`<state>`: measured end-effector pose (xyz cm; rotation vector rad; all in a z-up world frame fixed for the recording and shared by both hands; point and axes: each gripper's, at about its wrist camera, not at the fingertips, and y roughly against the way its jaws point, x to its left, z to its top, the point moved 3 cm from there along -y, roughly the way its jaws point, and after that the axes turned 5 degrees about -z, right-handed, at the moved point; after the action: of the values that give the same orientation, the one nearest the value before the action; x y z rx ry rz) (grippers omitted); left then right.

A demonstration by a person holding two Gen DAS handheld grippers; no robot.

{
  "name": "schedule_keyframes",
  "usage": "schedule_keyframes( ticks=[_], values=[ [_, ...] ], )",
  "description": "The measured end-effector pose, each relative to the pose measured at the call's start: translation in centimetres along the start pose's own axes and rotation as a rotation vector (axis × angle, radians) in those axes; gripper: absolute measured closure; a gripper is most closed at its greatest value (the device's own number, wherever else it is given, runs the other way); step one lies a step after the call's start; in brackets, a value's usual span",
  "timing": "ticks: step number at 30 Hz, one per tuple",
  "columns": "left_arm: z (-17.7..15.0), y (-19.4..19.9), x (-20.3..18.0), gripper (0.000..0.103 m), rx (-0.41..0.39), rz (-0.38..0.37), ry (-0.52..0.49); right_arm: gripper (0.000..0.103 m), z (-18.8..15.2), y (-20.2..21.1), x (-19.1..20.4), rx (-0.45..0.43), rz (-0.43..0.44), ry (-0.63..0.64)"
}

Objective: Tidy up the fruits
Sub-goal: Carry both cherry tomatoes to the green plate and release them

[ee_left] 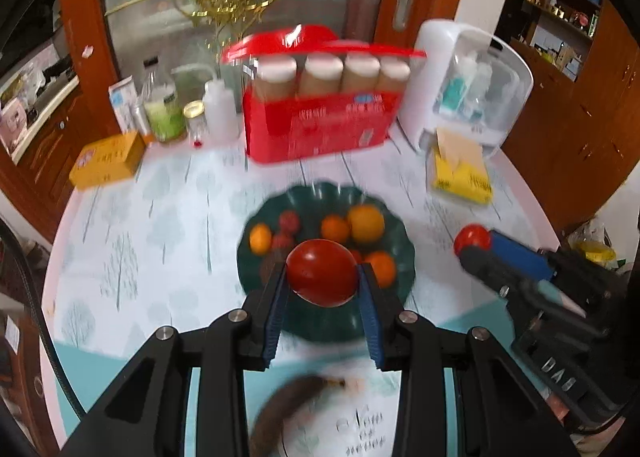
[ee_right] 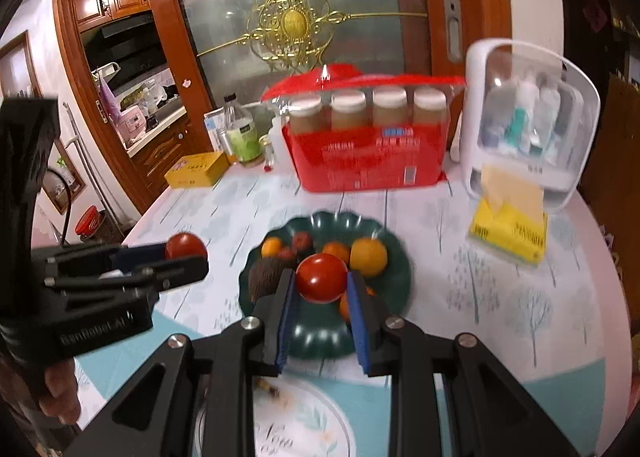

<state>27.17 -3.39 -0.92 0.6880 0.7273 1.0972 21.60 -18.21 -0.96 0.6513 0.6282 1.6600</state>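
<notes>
1. At the left of the right wrist view we see our left tongs [ee_right: 188, 257] clamped narrow on a red tomato [ee_right: 185, 246], held clear above the bench [ee_right: 500, 297]. We judge it is carried, not resting.
2. In the middle of that view, our right tongs [ee_right: 322, 283] grip a second tomato [ee_right: 321, 283] between their blue pads, hanging over the dark green plate [ee_right: 394, 277].
3. The plate holds oranges, small red fruits and a brown spiky one [ee_right: 266, 277]. We reckon both tomatoes are being sorted out of that mix.
4. At the lower middle lies a pale patterned plate [ee_right: 320, 425], perhaps where the tomatoes go. We cannot be sure.
5. At the right stand a red carton [ee_right: 368, 161] and a yellow box [ee_right: 508, 233], well apart from the fruit, so they should not hinder us.
</notes>
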Motion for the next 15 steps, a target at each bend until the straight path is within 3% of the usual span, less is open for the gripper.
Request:
schedule_keyframes(
  ticks=[7,15],
  values=[
    [3.9,-5.4,2.1,0.07,0.066,-0.025,0.011,0.077,1.4,-5.9,0.0,0.08,0.019,-0.025],
    [3.0,-14.1,4.0,0.07,0.21,-0.045,0.004,0.077,-2.2,-13.1,0.7,0.226,0.033,-0.037]
  ],
)
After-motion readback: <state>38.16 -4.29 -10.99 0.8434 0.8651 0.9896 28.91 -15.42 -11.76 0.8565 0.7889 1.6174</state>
